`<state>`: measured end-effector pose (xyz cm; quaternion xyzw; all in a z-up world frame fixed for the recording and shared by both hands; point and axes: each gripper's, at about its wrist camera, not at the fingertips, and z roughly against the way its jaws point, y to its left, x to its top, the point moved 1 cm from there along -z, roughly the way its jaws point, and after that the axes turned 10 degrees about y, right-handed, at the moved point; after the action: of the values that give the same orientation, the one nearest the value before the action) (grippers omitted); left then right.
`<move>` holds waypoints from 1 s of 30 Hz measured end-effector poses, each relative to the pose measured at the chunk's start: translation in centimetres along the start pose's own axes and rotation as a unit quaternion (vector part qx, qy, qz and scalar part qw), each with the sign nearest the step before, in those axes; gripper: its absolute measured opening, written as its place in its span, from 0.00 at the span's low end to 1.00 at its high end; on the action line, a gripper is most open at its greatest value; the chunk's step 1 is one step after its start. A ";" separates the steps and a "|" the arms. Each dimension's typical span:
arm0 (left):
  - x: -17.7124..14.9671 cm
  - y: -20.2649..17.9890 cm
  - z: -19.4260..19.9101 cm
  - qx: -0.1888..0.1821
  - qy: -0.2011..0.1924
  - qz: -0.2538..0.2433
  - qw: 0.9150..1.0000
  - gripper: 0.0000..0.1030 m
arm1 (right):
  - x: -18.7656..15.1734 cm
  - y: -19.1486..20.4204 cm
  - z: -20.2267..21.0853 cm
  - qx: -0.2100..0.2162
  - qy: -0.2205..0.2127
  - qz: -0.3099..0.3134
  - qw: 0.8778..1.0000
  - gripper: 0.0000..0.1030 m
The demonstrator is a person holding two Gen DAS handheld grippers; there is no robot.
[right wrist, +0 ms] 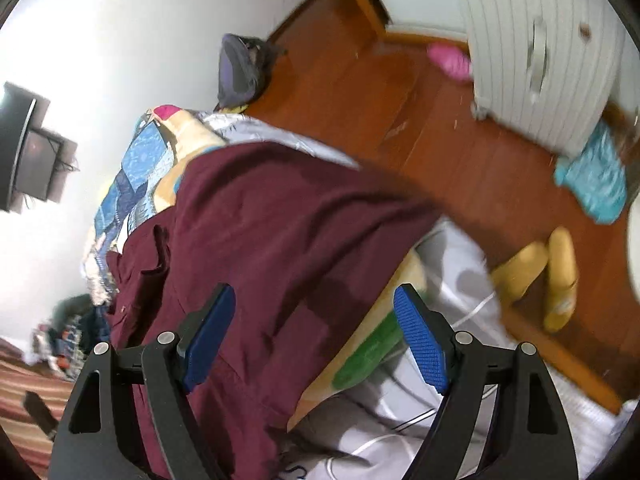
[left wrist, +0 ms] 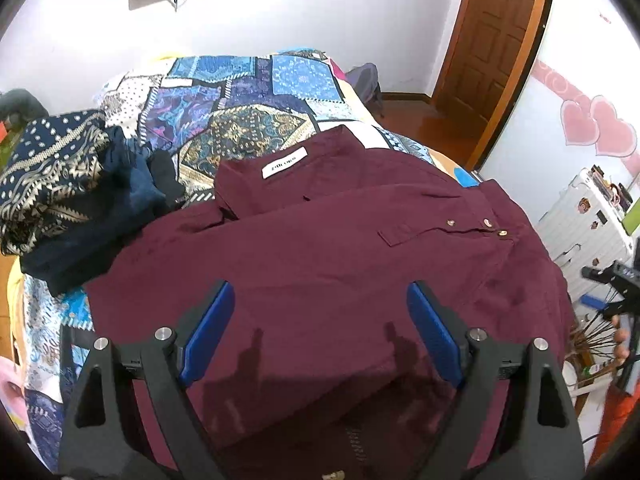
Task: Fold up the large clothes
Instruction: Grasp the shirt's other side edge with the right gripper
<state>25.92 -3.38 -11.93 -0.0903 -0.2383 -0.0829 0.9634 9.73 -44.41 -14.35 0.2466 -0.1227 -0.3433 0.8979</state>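
The maroon shirt (left wrist: 320,248) lies spread on the bed (left wrist: 248,100), covering its near half — collar and white label toward the far side. Its right edge reaches the bed's edge, beyond which is bare wooden floor (right wrist: 360,92). A pile of dark clothes (left wrist: 80,200) crowds the shirt's left edge. Left tongs (left wrist: 320,320) and right tongs (right wrist: 316,328) both hover wide open, holding nothing.

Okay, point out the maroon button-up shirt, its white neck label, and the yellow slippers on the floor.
maroon button-up shirt (left wrist: 320,256): left wrist view, on the flat middle panel.
white neck label (left wrist: 285,162): left wrist view, on the label's centre.
yellow slippers (right wrist: 562,276): right wrist view, on the right-hand slipper's upper.
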 end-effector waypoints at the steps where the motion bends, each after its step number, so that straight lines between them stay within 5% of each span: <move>1: 0.0 0.1 -0.1 -0.001 0.001 0.003 1.000 0.85 | 0.1 -0.3 -0.6 0.003 0.006 -0.007 1.000 0.76; 6: -0.2 0.5 -0.2 0.002 0.005 0.016 1.000 0.85 | 0.4 -1.3 -2.8 0.034 0.023 -0.031 0.999 0.76; 10: -0.4 0.9 -0.3 0.007 0.003 0.026 1.000 0.85 | 1.3 -2.0 -2.8 0.036 -0.014 -0.055 0.998 0.73; 16: -0.6 2.0 -0.9 0.021 0.004 0.044 0.999 0.85 | 4.0 -3.7 -3.3 0.025 -0.032 -0.093 0.995 0.29; 20: -0.9 2.7 -1.0 0.022 0.006 0.056 0.998 0.85 | 4.1 -3.8 -3.0 0.045 -0.033 -0.105 0.993 0.11; 30: -1.1 3.4 0.2 0.013 -0.010 0.058 0.998 0.85 | 1.2 7.4 4.5 0.089 -0.100 0.043 0.990 0.06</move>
<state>25.57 0.11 -12.75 -0.0926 -0.2432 -0.0229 0.9653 12.98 -42.11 -6.61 0.2843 -0.2520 -0.3147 0.8698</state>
